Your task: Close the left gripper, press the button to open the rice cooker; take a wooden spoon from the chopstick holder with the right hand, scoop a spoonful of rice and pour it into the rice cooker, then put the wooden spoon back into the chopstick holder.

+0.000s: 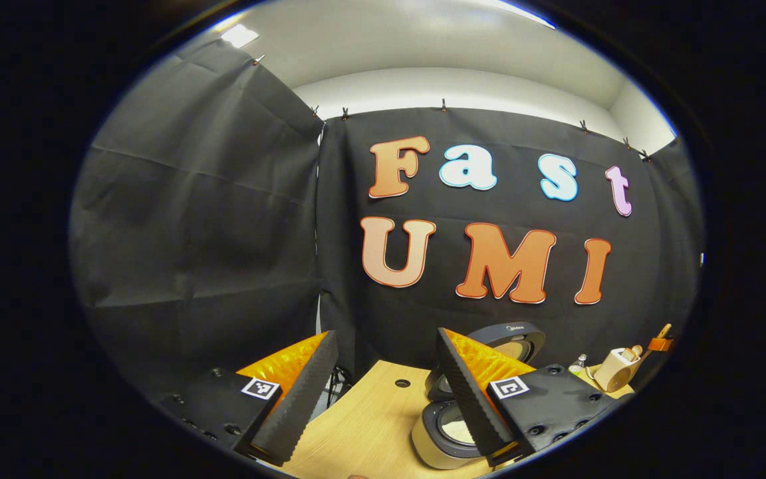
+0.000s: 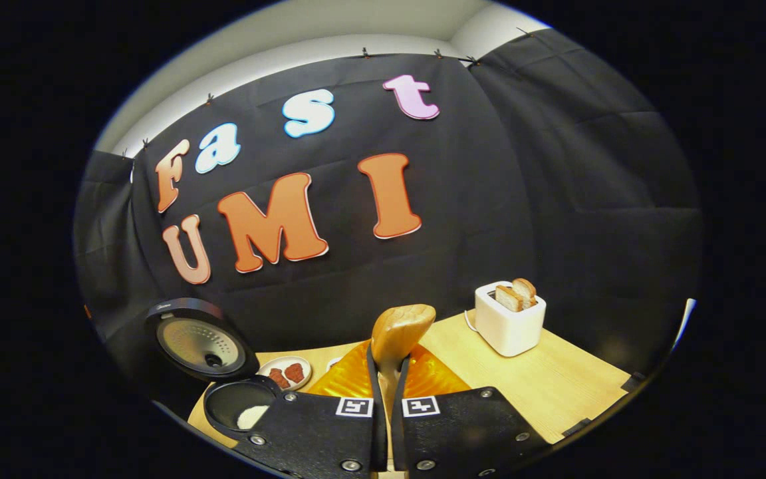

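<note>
**Spoon gripped upright, rice cooker lid up**

In the left gripper view, the left gripper [image 1: 383, 389] is released, its two fingers spread wide apart with nothing between them, over the pale wooden table [image 1: 370, 412]. To the right of the gap, partly behind the right-hand finger, stands the round grey-and-beige rice cooker [image 1: 443, 432], its dark lid [image 1: 509, 339] raised behind it and white rice lying in the pot. Farther right, near the edge, a light wooden chopstick holder [image 1: 612, 369] sits on the table with wooden handles sticking out of it, and a small bottle [image 1: 577, 364] stands just beside it on its left.

In the right gripper view, the rice cooker [image 2: 240, 406] is at lower left, open, its round lid [image 2: 200, 339] tilted up and a little white rice in the dark pot. Just right of it lies a small white plate with reddish-brown food pieces [image 2: 284, 372]. At the centre the right gripper [image 2: 388, 392] is clenched on the handle of the light-brown wooden spoon [image 2: 399, 332], both fingers pressing its sides; the bowl of the spoon stands up above the fingertips. To the right, well apart, a white toaster [image 2: 509, 326] with two slices of toast standing in its slots rests on the table.
</note>
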`<state>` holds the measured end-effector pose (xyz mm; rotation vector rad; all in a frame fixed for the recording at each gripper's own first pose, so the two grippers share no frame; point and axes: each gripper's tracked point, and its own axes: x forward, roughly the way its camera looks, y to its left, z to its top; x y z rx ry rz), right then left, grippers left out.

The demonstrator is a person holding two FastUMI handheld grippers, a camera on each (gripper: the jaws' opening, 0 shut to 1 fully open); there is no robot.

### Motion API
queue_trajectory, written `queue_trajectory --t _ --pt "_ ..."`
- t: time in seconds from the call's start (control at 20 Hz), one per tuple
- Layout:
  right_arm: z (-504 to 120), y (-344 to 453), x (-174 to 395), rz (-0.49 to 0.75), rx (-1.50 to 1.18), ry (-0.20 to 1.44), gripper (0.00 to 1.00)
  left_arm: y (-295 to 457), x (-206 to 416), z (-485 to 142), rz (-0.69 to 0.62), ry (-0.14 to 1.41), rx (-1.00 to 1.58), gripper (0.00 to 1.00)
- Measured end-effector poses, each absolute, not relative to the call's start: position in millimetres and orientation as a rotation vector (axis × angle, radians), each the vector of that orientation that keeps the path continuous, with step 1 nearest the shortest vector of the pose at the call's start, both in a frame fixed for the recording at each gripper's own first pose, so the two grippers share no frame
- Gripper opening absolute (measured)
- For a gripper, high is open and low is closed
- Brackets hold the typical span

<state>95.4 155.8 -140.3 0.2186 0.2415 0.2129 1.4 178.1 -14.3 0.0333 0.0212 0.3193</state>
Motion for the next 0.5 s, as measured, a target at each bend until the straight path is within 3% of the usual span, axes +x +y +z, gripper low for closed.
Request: queue_trajectory --t 0.5 --pt "-242.2 115.1 113.9 0.171 0.254 0.399 0.02 142.7 -10.6 -18.4 0.394 0.025 0.085 1.00"
